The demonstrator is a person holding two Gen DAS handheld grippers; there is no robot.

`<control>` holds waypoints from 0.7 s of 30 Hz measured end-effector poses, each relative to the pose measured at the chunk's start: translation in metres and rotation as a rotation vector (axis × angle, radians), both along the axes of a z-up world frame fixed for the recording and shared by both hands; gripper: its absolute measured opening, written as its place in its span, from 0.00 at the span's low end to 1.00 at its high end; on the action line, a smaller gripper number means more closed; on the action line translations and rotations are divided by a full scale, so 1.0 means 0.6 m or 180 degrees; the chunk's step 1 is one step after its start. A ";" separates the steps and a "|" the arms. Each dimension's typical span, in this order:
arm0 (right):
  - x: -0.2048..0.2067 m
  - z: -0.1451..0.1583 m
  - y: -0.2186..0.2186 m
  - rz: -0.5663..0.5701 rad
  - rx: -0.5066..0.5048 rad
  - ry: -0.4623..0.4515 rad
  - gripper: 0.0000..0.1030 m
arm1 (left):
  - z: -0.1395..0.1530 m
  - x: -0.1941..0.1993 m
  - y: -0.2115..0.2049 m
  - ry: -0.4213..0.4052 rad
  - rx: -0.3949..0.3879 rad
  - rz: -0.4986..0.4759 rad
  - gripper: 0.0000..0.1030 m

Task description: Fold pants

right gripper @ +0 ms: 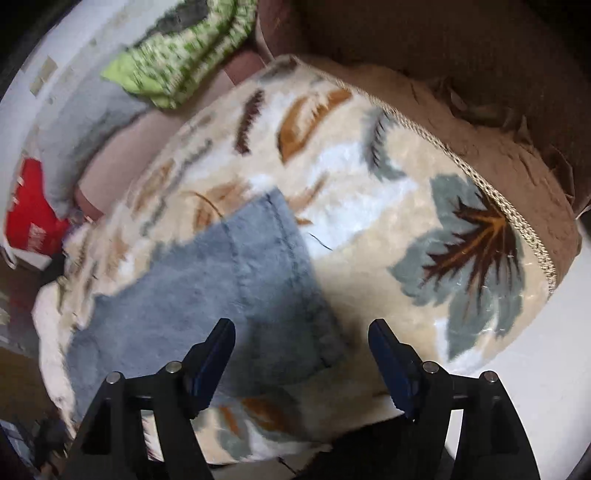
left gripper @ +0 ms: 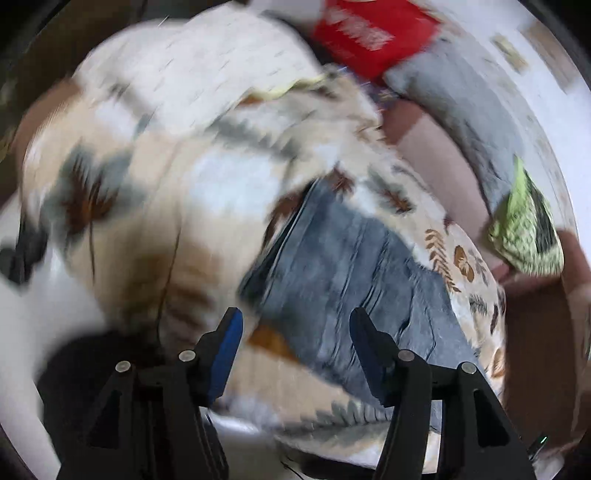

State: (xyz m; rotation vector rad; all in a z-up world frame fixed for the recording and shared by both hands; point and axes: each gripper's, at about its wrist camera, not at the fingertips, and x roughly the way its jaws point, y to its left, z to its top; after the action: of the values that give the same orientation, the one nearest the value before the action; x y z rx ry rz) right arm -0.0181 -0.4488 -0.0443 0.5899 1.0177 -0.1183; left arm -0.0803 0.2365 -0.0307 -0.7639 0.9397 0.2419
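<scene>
Blue-grey jeans [left gripper: 343, 266] lie flat on a cream leaf-patterned blanket [left gripper: 155, 177]. My left gripper [left gripper: 295, 321] is open and empty, above the jeans' near end. In the right wrist view the jeans [right gripper: 221, 280] lie folded to a block on the blanket [right gripper: 369, 177]. My right gripper [right gripper: 301, 332] is open and empty, above the jeans' near right corner. Both views are motion-blurred.
A red bag [left gripper: 373, 33], a grey cushion [left gripper: 461, 99] and a green patterned cloth [left gripper: 524, 225] lie beyond the blanket. They also show in the right wrist view: the cloth [right gripper: 181, 62], the bag [right gripper: 29, 218]. A brown blanket border [right gripper: 509, 162] and white floor [right gripper: 546, 354] lie right.
</scene>
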 end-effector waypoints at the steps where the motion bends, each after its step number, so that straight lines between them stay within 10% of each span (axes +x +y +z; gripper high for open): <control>1: 0.000 0.006 0.007 0.0015 0.0060 -0.0070 0.75 | -0.016 -0.003 -0.008 0.0049 -0.0116 0.0023 0.59; 8: 0.010 0.027 0.079 0.0384 0.0139 -0.0259 0.75 | -0.039 0.037 -0.028 0.0144 -0.0173 0.0156 0.52; 12: 0.024 0.019 0.109 0.0596 0.0113 -0.0196 0.75 | -0.030 0.062 -0.020 0.0175 0.0086 0.0145 0.03; 21: 0.058 -0.061 0.122 0.0676 0.0321 0.0325 0.78 | 0.026 0.066 -0.029 -0.0142 0.0722 0.0160 0.03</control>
State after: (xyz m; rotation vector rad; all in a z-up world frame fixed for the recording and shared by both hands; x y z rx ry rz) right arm 0.0168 -0.3754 -0.0811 0.5681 1.1844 0.0918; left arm -0.0407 0.2193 -0.0153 -0.5819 0.8354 0.3676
